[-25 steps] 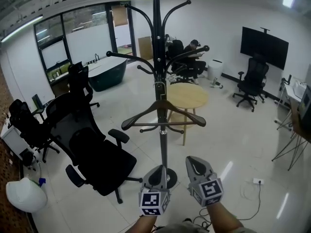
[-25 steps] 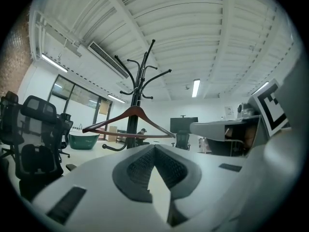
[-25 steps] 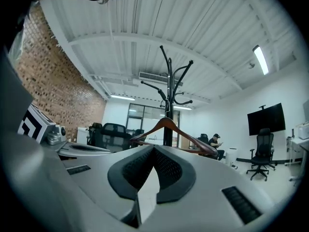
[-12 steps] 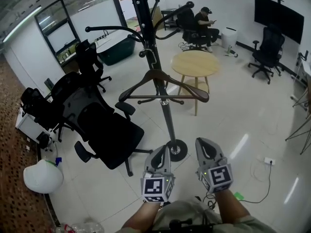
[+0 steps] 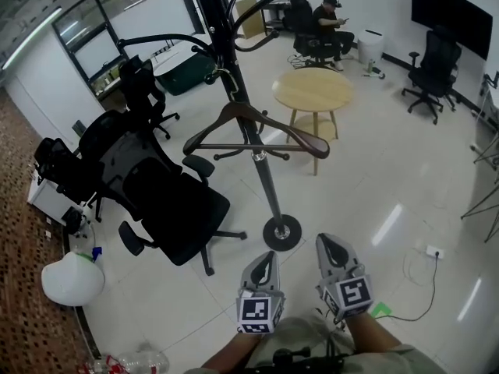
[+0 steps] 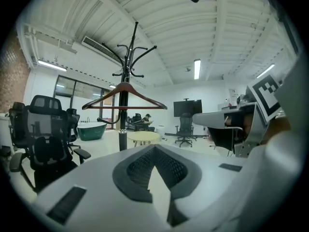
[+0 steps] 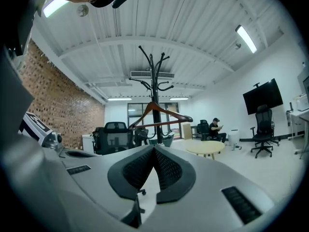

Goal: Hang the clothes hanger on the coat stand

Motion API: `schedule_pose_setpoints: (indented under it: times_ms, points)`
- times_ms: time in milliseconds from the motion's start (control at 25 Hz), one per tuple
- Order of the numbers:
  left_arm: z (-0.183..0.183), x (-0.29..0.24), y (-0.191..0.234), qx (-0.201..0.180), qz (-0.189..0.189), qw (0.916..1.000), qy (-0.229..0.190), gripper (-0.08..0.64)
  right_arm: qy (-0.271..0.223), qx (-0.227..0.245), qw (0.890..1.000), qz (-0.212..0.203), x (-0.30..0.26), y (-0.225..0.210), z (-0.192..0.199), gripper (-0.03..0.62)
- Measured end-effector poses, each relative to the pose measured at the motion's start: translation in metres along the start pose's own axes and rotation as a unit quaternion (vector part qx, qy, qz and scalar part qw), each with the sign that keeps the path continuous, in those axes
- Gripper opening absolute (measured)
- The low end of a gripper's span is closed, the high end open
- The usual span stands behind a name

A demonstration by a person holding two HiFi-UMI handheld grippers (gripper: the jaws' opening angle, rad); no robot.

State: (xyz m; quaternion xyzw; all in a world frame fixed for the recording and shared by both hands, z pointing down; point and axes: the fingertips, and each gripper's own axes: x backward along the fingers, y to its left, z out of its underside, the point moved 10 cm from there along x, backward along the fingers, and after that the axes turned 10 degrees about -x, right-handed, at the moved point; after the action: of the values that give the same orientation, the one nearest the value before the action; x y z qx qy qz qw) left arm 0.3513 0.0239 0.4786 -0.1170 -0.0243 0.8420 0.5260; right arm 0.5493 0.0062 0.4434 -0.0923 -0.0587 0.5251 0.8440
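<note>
A brown wooden clothes hanger [image 5: 290, 135] hangs by its hook on a lower arm of the black coat stand [image 5: 267, 181]; it also shows as the hanger [image 6: 145, 96] and the hanger [image 7: 166, 113] in the two gripper views. My left gripper [image 5: 263, 260] and right gripper [image 5: 335, 248] are side by side low in the head view, close to my body and well short of the stand's round base [image 5: 281, 231]. Both are shut with nothing between the pads. Each gripper camera looks past its own jaws, the left gripper [image 6: 153, 150] and the right gripper [image 7: 154, 151], toward the stand.
Black office chairs [image 5: 160, 197] stand left of the stand. A round wooden table [image 5: 312, 89] is behind it, with a seated person [image 5: 331, 26] farther back. A white rounded object [image 5: 72, 279] lies at the left; a cable and socket [image 5: 433, 251] lie on the floor at the right.
The head view has tipped down and pulled back from the stand, showing more floor. Both grippers stay shut and low. The hanger remains on the stand.
</note>
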Motion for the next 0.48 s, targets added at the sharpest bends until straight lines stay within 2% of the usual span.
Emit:
schedule_pose_setpoints:
  times_ms: [120, 280, 480]
  points:
    - [0.005, 0.006, 0.006, 0.005, 0.006, 0.9999, 0.01, 0.006, 0.02, -0.006, 1.0, 0.014, 0.006, 0.011, 0.005, 0.0]
    - [0.006, 0.003, 0.02, 0.004, 0.008, 0.9999, 0.005, 0.006, 0.019, -0.021, 0.999, 0.033, 0.007, 0.017, 0.015, 0.0]
    - [0.007, 0.009, 0.022, -0.004, 0.017, 0.9998, -0.009, 0.006, 0.015, -0.004, 0.999, 0.036, 0.013, 0.027, 0.018, 0.0]
